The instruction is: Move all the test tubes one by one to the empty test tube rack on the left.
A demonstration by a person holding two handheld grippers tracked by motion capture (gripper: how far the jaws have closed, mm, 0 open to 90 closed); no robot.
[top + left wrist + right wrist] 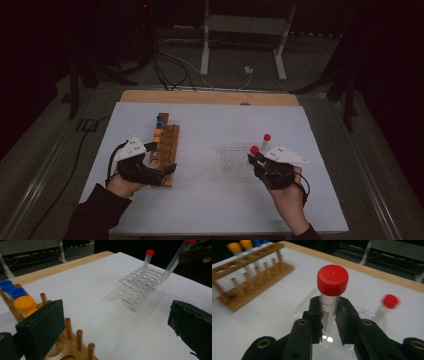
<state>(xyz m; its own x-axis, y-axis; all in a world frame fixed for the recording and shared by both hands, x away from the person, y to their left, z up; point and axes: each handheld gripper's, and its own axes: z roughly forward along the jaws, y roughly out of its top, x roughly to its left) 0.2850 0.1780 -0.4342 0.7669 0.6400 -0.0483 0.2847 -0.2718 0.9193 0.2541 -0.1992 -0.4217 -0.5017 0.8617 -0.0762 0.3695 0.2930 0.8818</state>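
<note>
My right gripper [257, 161] [329, 312] is shut on a clear tube with a red cap [255, 149] [332, 280], held upright and tilted a little above the near side of a clear plastic rack [236, 159] [137, 290]. A second red-capped tube [266, 137] [149, 258] [388, 302] stands in that rack's far right part. In the left gripper view, the held tube [171, 267] hangs slanted over the rack's edge. My left gripper [161, 159] [117, 332] is open wide at the near end of a wooden rack [169, 145] [72, 345], and its pads grip nothing.
The wooden rack [249, 280] holds blue-capped tubes [159, 120] [11, 288] and orange-capped tubes [157, 133] [24, 303] at its far end, with empty holes nearer me. A white sheet [210, 200] covers the table. Its wooden edge [210, 97] runs along the back.
</note>
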